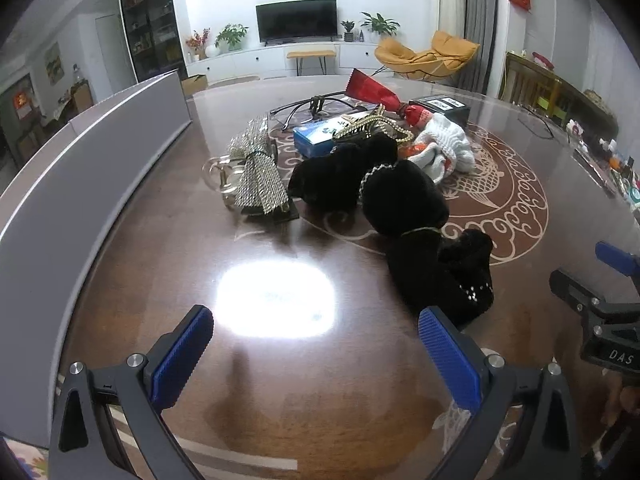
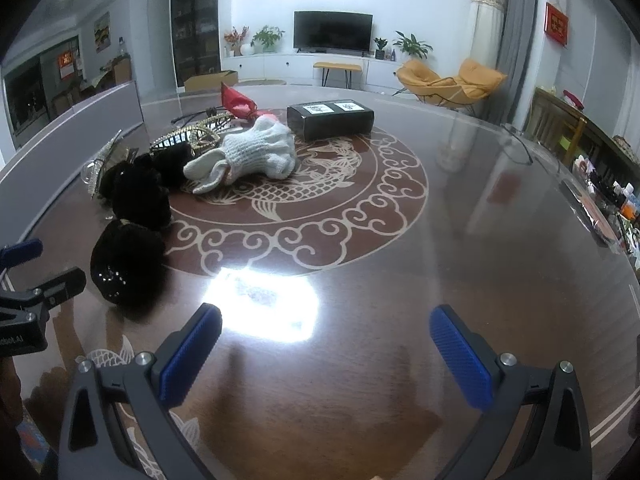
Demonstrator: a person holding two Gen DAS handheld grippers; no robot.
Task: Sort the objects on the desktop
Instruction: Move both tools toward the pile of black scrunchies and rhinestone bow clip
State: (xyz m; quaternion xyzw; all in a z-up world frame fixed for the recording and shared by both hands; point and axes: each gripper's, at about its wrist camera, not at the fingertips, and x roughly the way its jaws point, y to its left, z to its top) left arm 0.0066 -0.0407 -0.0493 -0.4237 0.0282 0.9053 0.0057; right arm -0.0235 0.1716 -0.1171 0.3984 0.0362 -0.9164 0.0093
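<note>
A: Pile first. Black velvet hair pieces [image 1: 404,196] lie in a string, the nearest one, rhinestoned [image 1: 464,280], just ahead and right of our left gripper [image 1: 316,360]. Behind them a sequin bow clip [image 1: 256,172], a blue box [image 1: 320,134], gold chain [image 1: 372,128], white knit gloves [image 2: 256,152], a red pouch [image 1: 370,90] and a black box [image 2: 330,120] furthest out.

B: Step?

A: We'd call it the very start. Nothing looks grouped, everything is heaped on the glass-topped table [image 2: 440,240]. Both tools hover over bare glass, short of the pile.

B: Jaws?

A: Left spread wide, nothing between the blue pads [image 1: 182,356]. Right gripper [image 2: 326,360] the same, spread and empty, with open table ahead of it and the pile ahead-left.

B: Next move?

A: Our guess: left reaches forward-right to the nearest black piece and closes on it. It's soft, so pinch low. Right has room to take the gloves.

B: Writing?

A: "DAS" on the right tool's body, seen from the left wrist view. From the right wrist view the left tool's body shows what looks like "...dbot.AI", cut off, not sure. Labels on the black box and blue box are too small to read.
</note>
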